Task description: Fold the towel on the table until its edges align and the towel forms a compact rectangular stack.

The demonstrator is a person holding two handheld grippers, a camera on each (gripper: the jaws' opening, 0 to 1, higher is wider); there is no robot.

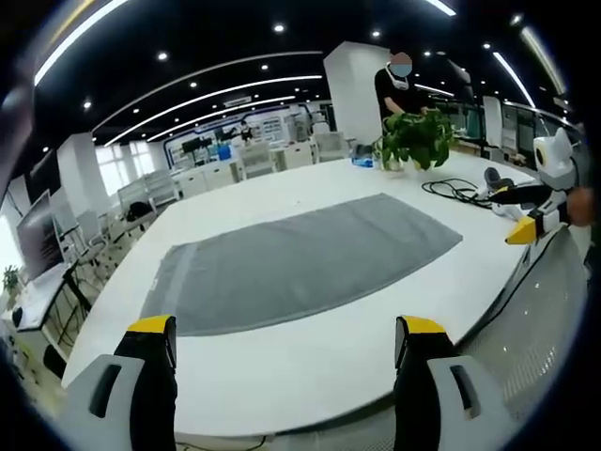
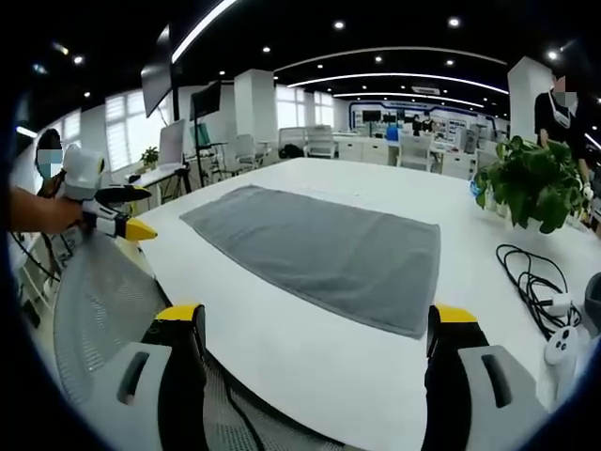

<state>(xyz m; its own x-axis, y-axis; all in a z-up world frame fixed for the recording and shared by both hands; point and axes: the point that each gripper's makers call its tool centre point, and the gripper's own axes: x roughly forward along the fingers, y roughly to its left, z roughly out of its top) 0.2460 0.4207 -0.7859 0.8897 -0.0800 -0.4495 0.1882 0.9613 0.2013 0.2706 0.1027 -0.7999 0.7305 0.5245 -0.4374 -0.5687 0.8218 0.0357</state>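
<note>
1. Grippers: your left gripper (image 1: pixel 286 331) and right gripper (image 2: pixel 319 317) both gape wide, gripping nothing, near the table (image 1: pixel 310 362) edge.
2. One grey towel (image 2: pixel 324 249) lies flat, unfolded, mid-table.
3. Farther off: one potted plant (image 2: pixel 535 183), one black cable (image 2: pixel 531 277).

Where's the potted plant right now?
In the right gripper view, the potted plant stands on the white table, on the right, past the grey towel, above the black cable.

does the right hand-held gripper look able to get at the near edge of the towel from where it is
Probably yes: the right hand-held gripper is open, and only bare white table lies between its jaws and the flat grey towel.
</note>
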